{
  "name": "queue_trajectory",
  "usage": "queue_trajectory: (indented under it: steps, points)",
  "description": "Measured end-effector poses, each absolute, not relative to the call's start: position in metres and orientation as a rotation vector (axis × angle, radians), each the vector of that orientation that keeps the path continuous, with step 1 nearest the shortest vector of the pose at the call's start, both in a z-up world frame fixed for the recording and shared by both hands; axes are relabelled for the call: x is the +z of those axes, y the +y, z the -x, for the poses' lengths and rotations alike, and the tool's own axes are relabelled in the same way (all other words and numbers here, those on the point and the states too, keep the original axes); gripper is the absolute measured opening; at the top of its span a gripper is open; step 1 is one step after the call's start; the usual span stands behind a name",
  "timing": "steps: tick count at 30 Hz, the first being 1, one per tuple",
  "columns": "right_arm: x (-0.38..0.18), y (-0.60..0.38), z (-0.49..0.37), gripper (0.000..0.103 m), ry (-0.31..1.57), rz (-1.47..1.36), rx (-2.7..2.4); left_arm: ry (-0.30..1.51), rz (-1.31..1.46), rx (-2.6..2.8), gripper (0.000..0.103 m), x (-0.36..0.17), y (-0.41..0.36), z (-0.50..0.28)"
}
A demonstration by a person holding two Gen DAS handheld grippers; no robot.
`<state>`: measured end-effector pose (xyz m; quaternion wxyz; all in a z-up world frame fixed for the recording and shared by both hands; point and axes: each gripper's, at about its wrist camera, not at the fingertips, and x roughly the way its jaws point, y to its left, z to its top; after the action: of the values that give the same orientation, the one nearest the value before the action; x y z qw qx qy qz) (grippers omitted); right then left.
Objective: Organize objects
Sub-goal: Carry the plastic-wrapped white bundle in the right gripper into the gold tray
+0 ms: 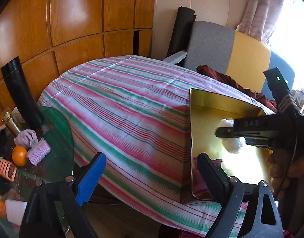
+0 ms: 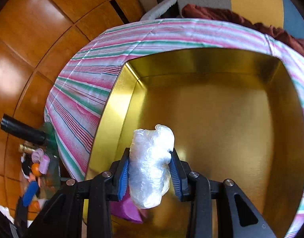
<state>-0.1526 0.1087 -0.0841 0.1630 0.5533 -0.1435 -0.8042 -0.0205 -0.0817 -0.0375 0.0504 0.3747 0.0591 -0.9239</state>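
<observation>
Landmark: I take the gold tin [image 2: 211,107] as my reference. It sits open-topped on the striped cloth [image 1: 122,103] so that things can be dropped in from above.
Right gripper: my right gripper [image 2: 150,168] is clamped on a crumpled plastic bag [image 2: 152,158]; both blue pads press into its sides. I read the grip as light, enough to carry soft film without tearing it.
Bag position: the bag hangs above the tin's floor, near the tin's front-left corner. From the left wrist view it shows as a white wad [image 1: 234,144] over the tin, under the black jaw arm.
Tin contents: a purple thing [image 2: 126,210] lies on the tin's floor, under the bag. I cannot tell what it is.
Left gripper: my left gripper [image 1: 152,178] stands wide apart and empty, just outside the tin's left wall, free for the next pick.
Remaining clutter: well left of the tin, on a green glass table [image 1: 58,138], lie an orange [image 1: 19,155], a pink roller [image 1: 39,152] and a black flask [image 1: 20,93].
Step in hand: I judge this as the release over the tin.
Caution: film may cling to the pads when I let go.
</observation>
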Motion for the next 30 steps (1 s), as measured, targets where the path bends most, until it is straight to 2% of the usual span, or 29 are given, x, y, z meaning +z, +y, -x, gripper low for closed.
queue_trajectory:
  steps: [2, 4, 6, 16, 30]
  points:
    - [-0.092, 0.102, 0.157, 0.04, -0.492, -1.588, -2.215, 0.181, -1.145, -2.803, 0.093, -0.039, -0.083, 0.022]
    - [-0.097, 0.094, 0.16, 0.051, -0.579, -1.583, -2.133, 0.182, -1.149, -2.797, 0.093, -0.04, -0.084, 0.023]
    - [-0.098, 0.089, 0.16, 0.052, -0.601, -1.567, -2.111, 0.182, -1.147, -2.795, 0.093, -0.04, -0.085, 0.022]
    - [-0.078, 0.1, 0.146, 0.054, -0.545, -1.52, -2.173, 0.174, -1.165, -2.811, 0.093, -0.041, -0.082, 0.022]
    - [-0.025, 0.152, 0.099, 0.06, -0.324, -1.341, -2.459, 0.105, -1.12, -2.882, 0.093, -0.026, -0.063, 0.013]
